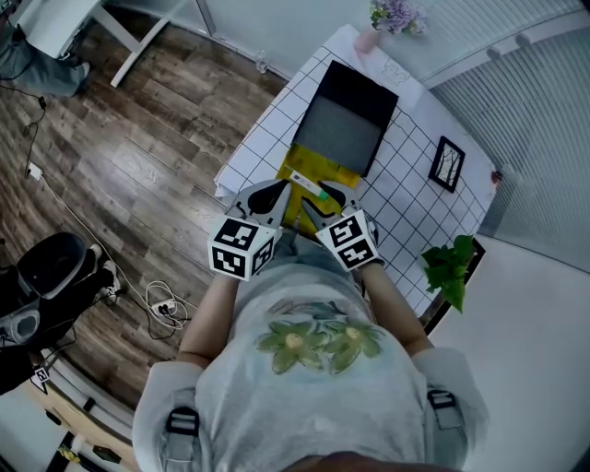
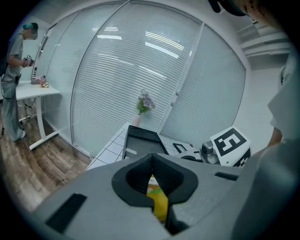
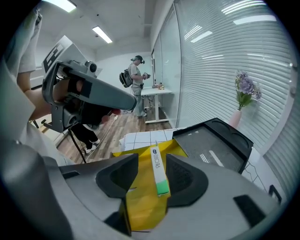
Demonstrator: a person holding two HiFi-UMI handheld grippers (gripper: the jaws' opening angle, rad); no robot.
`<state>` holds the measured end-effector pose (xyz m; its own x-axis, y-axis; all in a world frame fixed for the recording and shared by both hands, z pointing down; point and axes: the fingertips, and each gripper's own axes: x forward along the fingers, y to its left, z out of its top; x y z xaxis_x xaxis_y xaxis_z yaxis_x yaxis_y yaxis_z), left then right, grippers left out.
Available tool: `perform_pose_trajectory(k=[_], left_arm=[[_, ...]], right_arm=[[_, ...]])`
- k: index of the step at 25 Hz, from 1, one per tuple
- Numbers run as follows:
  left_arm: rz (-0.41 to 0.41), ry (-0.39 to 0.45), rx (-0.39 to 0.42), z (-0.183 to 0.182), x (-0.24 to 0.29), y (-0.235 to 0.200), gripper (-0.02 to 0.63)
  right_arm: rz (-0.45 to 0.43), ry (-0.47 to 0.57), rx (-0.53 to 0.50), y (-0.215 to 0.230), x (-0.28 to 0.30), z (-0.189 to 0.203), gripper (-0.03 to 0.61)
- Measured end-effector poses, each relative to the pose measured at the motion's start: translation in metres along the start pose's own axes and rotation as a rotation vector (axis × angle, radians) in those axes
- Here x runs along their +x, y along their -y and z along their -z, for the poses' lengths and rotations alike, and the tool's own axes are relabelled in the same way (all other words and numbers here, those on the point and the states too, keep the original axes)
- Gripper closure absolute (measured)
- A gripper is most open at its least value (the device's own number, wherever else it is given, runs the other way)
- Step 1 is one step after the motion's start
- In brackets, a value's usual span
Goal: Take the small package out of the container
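Note:
A small white package with a green end [image 1: 305, 185] [image 3: 158, 171] lies on top of a yellow bag [image 1: 327, 173] [image 3: 140, 201], at the near end of the checked table. My right gripper [image 1: 318, 205] [image 3: 153, 158] stands open around the package. The green end rests against the right pad [image 3: 185, 176], and the left pad stays apart. My left gripper [image 1: 273, 198] [image 2: 151, 158] is shut at the bag's left edge, with yellow bag [image 2: 159, 204] showing between its jaws. Behind the bag stands an open black box [image 1: 346, 124] [image 3: 215, 145].
A vase of purple flowers [image 1: 392, 18] stands at the table's far end. A small picture frame [image 1: 448, 163] lies at the right, with a green plant [image 1: 450, 267] by the near right corner. Cables [image 1: 161, 304] lie on the wood floor. A person [image 3: 137, 84] stands at a distant white desk.

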<state>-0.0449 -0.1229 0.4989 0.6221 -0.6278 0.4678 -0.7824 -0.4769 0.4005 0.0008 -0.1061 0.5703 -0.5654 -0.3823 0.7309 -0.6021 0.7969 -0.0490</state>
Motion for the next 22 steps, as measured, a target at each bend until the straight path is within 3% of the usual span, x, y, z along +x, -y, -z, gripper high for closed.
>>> perform_pose_trajectory(k=[22], left_arm=[[0.018, -0.038, -0.002, 0.009, 0.009, 0.0, 0.607]], right_arm=[[-0.017, -0.096, -0.017, 0.008, 0.026, 0.024, 0.41]])
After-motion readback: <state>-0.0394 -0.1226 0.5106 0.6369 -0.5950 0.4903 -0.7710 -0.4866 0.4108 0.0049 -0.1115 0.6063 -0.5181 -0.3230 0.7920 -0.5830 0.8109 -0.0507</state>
